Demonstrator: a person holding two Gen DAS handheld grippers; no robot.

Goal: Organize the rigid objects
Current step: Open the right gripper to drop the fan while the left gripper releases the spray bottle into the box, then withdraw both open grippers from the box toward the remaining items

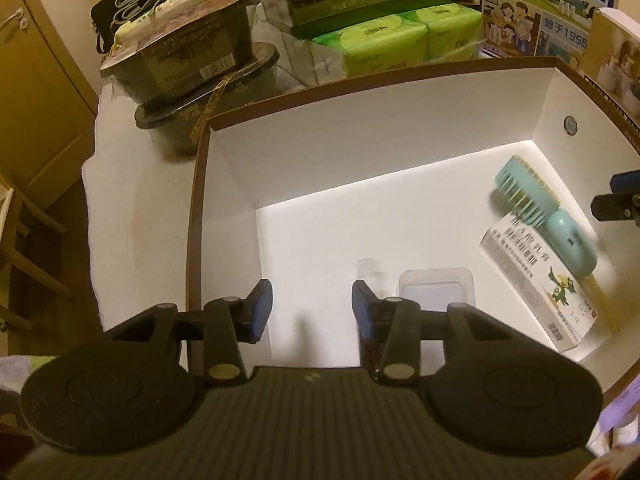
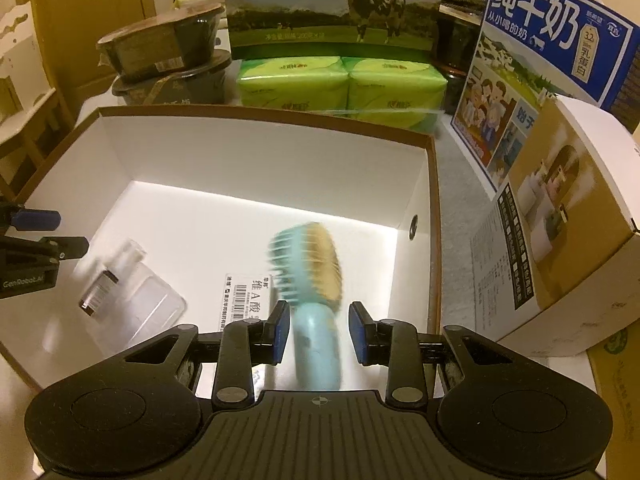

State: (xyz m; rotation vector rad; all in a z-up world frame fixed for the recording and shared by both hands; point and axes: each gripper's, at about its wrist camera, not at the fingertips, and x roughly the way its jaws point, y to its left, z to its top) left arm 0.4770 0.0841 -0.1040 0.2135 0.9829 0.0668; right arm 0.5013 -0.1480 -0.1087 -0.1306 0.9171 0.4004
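Observation:
A white box with a brown rim [image 1: 224, 120] [image 2: 256, 114] stands open on the table. Inside lie a teal hairbrush [image 1: 560, 232] [image 2: 312, 292], blurred as if in motion, a white medicine carton [image 1: 536, 280] [image 2: 244, 296], a clear plastic case [image 1: 438, 286] [image 2: 148, 304] and a small clear bottle [image 1: 370, 272] [image 2: 108, 276]. My left gripper [image 1: 312, 306] is open and empty over the box's near left side. My right gripper [image 2: 318, 330] is open, its fingers apart on either side of the brush handle without touching it. Its tip shows in the left wrist view [image 1: 618, 200].
Stacked dark food bowls [image 1: 188, 64] [image 2: 168, 56] stand behind the box at left. Green tissue packs [image 1: 400, 36] [image 2: 340, 84] and milk cartons [image 2: 532, 68] stand behind. A beige and white product box [image 2: 568, 220] stands close on the right. A wooden chair [image 1: 24, 248] stands off the table at left.

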